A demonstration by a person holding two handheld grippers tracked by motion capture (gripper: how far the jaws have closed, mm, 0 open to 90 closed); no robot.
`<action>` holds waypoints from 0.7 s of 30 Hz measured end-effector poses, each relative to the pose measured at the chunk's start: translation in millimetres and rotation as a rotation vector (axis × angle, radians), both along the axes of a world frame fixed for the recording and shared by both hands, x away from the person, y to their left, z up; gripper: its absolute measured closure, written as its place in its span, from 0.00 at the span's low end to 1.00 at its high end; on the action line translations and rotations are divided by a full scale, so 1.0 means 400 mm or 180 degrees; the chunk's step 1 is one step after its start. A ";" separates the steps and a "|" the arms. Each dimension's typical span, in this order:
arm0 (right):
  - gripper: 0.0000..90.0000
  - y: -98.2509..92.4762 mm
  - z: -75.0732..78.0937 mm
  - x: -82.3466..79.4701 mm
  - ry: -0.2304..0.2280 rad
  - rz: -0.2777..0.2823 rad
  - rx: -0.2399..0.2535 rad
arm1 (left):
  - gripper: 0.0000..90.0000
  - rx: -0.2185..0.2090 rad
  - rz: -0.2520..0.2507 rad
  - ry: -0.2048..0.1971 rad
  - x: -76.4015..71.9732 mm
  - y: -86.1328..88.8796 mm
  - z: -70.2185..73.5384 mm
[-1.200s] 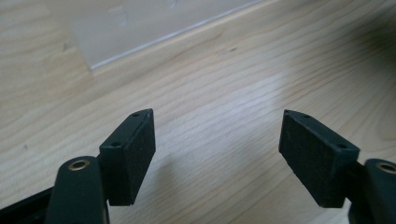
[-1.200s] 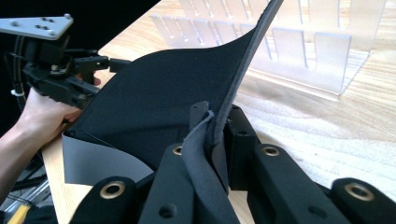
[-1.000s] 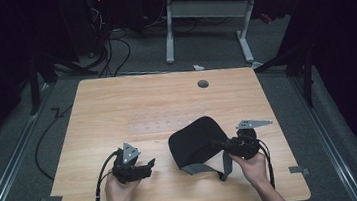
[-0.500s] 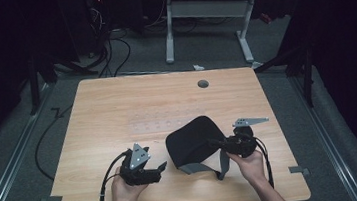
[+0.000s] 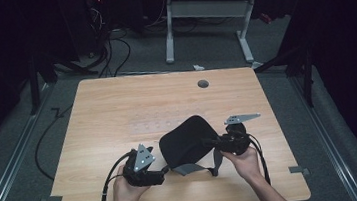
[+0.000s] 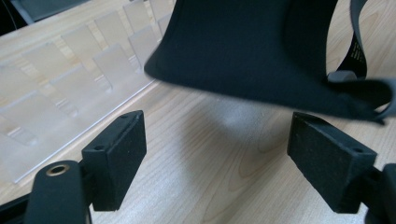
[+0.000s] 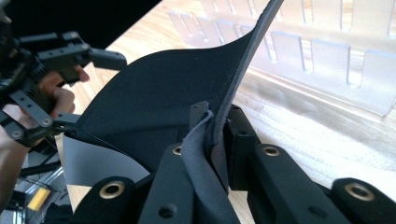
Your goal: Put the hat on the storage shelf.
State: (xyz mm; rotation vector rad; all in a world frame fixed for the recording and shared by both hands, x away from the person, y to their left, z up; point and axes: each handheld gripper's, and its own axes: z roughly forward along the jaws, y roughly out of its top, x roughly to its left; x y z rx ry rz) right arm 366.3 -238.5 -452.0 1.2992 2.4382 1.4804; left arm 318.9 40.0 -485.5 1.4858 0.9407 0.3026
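R gripper (image 5: pixel 221 143), lower right of high view, has jaws clamped tight on edge of the soft black fabric eye-mask-like pad w/ grey strap (image 5: pixel 187 141), holding it lifted over light wooden desk (image 5: pixel 117 112) centre-bottom so L gripper (image 6: pixel 217 154), jaws just opened wide & empty, can take its near edge.

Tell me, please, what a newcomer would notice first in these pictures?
First, the black padded fabric piece with grey straps, lifted over the near middle of the light wooden table. The right tool is clamped on its edge, while the left tool waits just beside it, its jaws wide after opening, with nothing between them. Less obvious is a clear plastic slotted rack lying flat on the table behind the fabric.
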 end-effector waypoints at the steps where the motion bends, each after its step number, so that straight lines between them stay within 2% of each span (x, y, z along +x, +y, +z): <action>1: 0.93 0.002 -0.001 0.001 0.0010 0.0009 -0.0020 | 0.22 0.0000 0.0000 0.0000 0.000 0.000 0.000; 2: 0.93 0.003 -0.001 0.001 0.0037 0.0008 -0.0022 | 0.21 0.0049 -0.0021 -0.0042 -0.002 -0.002 0.001; 6: 0.93 0.005 -0.001 0.003 0.0066 0.0022 -0.0042 | 0.20 0.0079 -0.0032 -0.0062 -0.004 -0.010 0.000; 11: 0.93 0.013 -0.004 0.005 0.0129 0.0052 -0.0090 | 0.20 0.0185 -0.0067 -0.0107 -0.009 -0.024 -0.007; 15: 0.93 0.017 -0.006 0.007 0.0148 0.0075 -0.0094 | 0.20 0.0189 -0.0116 -0.0116 -0.011 -0.031 -0.009; 16: 0.93 0.019 -0.005 0.007 0.0147 0.0079 -0.0106 | 0.20 0.0267 -0.0112 -0.0145 -0.012 -0.036 -0.011; 21: 0.93 0.021 0.000 0.002 0.0127 0.0097 -0.0136 | 0.23 0.0312 -0.0111 -0.0204 -0.016 -0.040 -0.015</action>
